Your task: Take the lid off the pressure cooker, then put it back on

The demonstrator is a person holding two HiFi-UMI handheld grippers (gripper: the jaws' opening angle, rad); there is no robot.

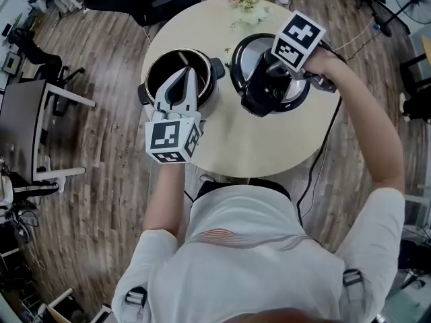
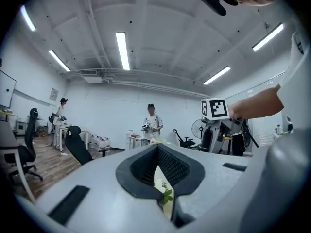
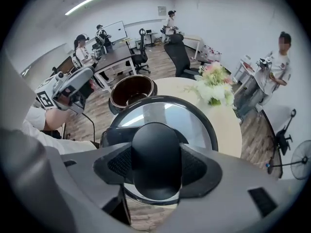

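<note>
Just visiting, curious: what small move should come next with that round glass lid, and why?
Probably carry the round glass lid left, back over the open black pressure cooker pot: the right gripper is clamped on its black knob, it is off, beside the pot, and the shut left gripper holds nothing.

An office, shown by desks (image 3: pixel 114 57), swivel chairs (image 3: pixel 179 56) and whiteboard (image 3: pixel 116 30).

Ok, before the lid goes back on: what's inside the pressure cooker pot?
Only a dark, bare inner wall shows in the pot; the left hand-held gripper covers part of it from above.
</note>
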